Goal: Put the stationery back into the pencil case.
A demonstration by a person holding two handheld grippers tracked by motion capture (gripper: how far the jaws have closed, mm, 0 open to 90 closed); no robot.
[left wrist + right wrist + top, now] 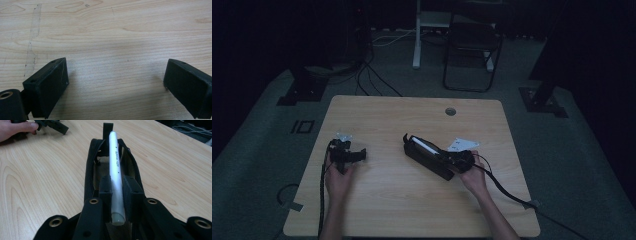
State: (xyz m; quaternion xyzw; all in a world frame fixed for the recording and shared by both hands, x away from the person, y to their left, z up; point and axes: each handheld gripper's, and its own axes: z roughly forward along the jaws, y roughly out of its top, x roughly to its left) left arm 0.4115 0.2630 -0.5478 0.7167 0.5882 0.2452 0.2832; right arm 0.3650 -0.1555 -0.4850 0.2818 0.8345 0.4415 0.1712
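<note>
While clamped in the right tool (pixel 117 195) for lowering into the open black pencil case (pixel 428 158) at tabletop (pixel 412 210) centre, white pen (pixel 115 170); left tool (pixel 116 85) wide, empty, parked at nine o'clock.

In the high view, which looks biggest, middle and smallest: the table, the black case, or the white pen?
1. The table, by far the largest.
2. The black case, lying open on it.
3. The white pen, a thin stick over the case, held in the right gripper.
</note>
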